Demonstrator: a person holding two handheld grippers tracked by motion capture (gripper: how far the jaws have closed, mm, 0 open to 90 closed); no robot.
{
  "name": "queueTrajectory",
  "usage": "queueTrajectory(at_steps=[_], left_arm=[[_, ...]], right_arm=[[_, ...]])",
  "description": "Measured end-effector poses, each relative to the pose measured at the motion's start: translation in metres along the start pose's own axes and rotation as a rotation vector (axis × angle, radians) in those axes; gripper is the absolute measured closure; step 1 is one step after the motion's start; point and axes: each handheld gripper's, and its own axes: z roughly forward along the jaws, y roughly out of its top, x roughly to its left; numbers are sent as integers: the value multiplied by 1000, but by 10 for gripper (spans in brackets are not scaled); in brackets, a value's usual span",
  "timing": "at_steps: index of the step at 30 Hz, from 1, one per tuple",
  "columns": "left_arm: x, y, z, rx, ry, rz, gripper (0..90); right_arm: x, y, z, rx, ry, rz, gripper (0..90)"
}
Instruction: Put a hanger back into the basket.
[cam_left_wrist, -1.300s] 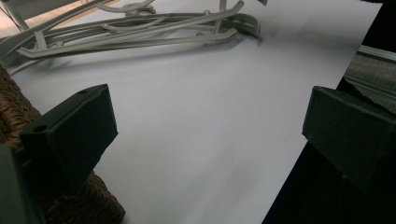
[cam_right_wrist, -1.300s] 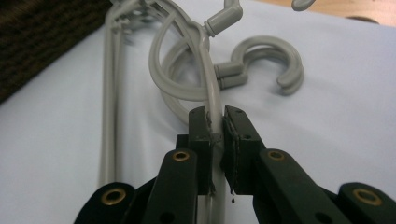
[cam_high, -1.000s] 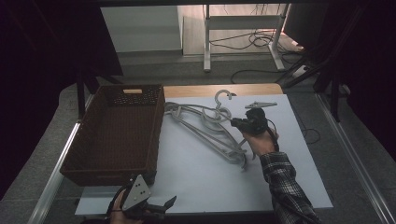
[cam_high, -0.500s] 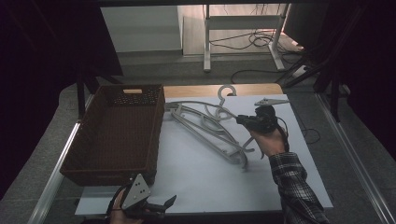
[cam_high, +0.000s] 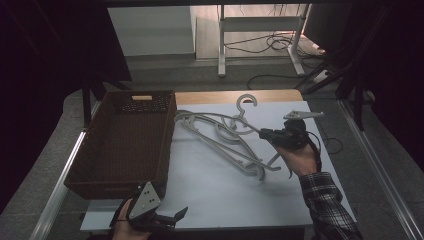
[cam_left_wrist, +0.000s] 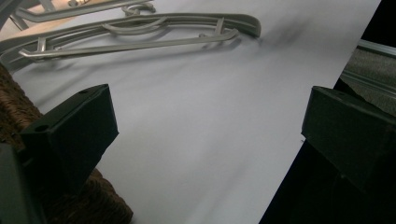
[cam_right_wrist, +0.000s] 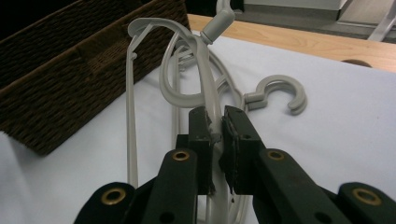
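Several grey plastic hangers (cam_high: 225, 150) lie in a heap on a white sheet (cam_high: 210, 185). My right gripper (cam_high: 265, 134) is shut on the thin arm of one hanger (cam_high: 220, 117) and holds that end slightly off the sheet. In the right gripper view the pads (cam_right_wrist: 203, 128) pinch this hanger's rod (cam_right_wrist: 205, 79), and another hanger's hook (cam_right_wrist: 280, 93) lies flat behind it. My left gripper (cam_high: 175, 216) rests at the sheet's front left corner, open, with nothing between its jaws; in the left gripper view (cam_left_wrist: 210, 121) the hangers (cam_left_wrist: 140, 32) lie far ahead.
A brown wicker basket (cam_high: 75, 172) stands left of the sheet, and its wall (cam_right_wrist: 70, 84) is close to the hangers. A strip of wooden tabletop (cam_high: 225, 96) shows behind the sheet. Cables (cam_high: 275, 45) and a metal stand lie on the floor beyond.
My right hand has moved to the right and a little up, pulling the gripped hanger with it. The left hand has stayed put.
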Motion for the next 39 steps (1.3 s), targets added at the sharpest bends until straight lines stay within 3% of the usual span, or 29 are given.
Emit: queueTrajectory(at_steps=[5,7,12,22,28,34,35,39], left_arm=[[9,7,-3,36,-7,-22,34],[18,12,-6,16,-50,-63,33],[31,22,-8,29,-74,-73,44],[50,58,5,65,-136,-13,135],[62,80,18,104,-176,21,146],[68,92,30,128,-227,56,155],[70,97,36,142,-245,78,164],[71,104,46,159,-265,108,186]], right_arm=[[4,-7,-8,4,18,-8,818],[8,-13,-15,7,36,-15,818],[16,-23,-31,5,64,-40,817],[28,-38,-61,-6,115,-71,817],[33,-44,-74,1,146,-82,817],[37,-46,-82,3,172,-87,817],[39,-47,-84,6,181,-92,817],[43,-47,-86,10,188,-103,817]])
